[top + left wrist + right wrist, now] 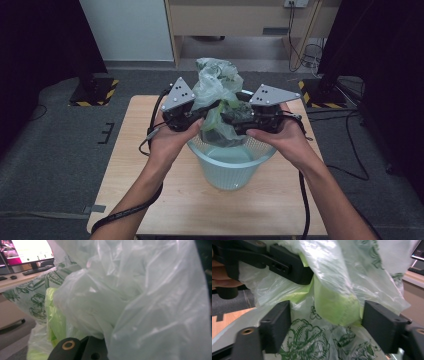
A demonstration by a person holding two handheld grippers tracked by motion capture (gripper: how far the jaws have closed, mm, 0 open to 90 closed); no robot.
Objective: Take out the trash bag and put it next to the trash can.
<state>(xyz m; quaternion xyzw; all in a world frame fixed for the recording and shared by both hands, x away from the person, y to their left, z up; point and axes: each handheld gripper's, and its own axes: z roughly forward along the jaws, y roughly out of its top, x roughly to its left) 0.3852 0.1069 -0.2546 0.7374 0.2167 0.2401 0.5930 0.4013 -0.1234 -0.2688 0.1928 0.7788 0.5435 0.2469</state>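
A thin pale-green plastic bag (216, 82) with green printing stands up out of a light-blue slotted basket (230, 170) in the middle of the wooden table (145, 170). My left gripper (211, 110) comes in from the left and is shut on a bunched fold of the bag (140, 302); the right gripper view shows its black jaws (294, 270) pinched together on the film. My right gripper (227, 117) faces it from the right. Its jaws (325, 322) stand apart around a yellow-green fold of the bag (332, 305), with the pads not pressing it.
Black stands with hazard-striped bases sit on the floor at back left (95, 92) and back right (315, 92). Cables trail on the floor at right. A wooden desk (240, 20) stands behind the table. A lit monitor (32, 251) with a keyboard is in the left gripper view.
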